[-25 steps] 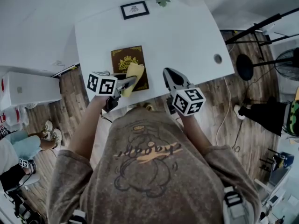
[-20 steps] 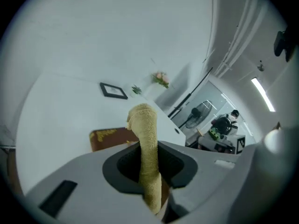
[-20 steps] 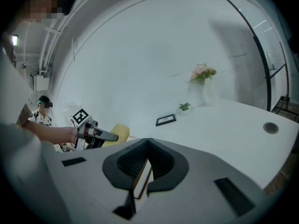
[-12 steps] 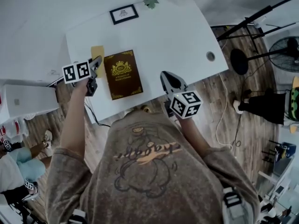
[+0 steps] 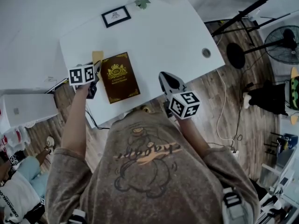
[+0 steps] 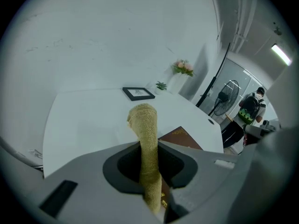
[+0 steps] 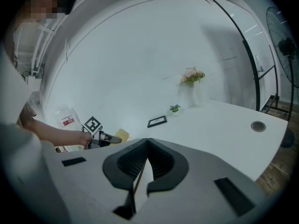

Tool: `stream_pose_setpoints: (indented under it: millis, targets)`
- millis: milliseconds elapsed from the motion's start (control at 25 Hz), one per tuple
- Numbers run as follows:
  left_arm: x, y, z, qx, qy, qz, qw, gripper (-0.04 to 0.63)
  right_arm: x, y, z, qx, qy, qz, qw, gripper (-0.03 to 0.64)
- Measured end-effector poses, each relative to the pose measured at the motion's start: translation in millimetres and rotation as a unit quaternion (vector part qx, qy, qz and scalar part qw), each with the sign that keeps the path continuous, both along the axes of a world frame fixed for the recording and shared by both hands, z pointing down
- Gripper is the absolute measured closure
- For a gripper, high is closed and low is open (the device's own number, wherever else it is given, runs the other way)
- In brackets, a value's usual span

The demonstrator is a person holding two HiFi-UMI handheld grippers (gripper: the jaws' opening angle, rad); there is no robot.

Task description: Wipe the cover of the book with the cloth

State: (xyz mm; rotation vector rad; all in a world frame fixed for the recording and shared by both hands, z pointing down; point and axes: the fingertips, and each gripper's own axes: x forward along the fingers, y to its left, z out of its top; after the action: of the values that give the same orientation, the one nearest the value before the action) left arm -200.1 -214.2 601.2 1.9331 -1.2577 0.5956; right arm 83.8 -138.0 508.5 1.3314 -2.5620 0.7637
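A brown book point(image 5: 119, 77) with a gold crest lies flat near the front edge of the white table point(image 5: 163, 36). My left gripper point(image 5: 96, 68) hovers just left of the book, shut on a yellow cloth point(image 5: 97, 57) that sticks out past its tips. In the left gripper view the cloth point(image 6: 147, 143) stands pinched between the jaws, and a corner of the book point(image 6: 180, 136) shows to its right. My right gripper point(image 5: 169, 80) hangs at the table's front edge, right of the book, shut with nothing in it. Its own view shows the jaws point(image 7: 148, 141) closed together.
A small black picture frame point(image 5: 116, 16) and a little plant point(image 5: 142, 3) stand at the table's far edge. A cable hole point(image 5: 206, 52) sits at the right end. A floor fan point(image 5: 282, 43) and a stand are on the wooden floor to the right.
The left gripper has carried the cloth off the book's cover and out to the left of the book. The right gripper has stayed where it was.
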Motion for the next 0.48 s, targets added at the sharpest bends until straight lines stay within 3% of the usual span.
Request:
stream_pose_setpoints:
  millis: [480]
  targets:
    - [47,17,0,-0.017,0.034,0.057,0.9977,0.537,-7,3,2,-0.003,-0.002,-0.006,1.0,0.615]
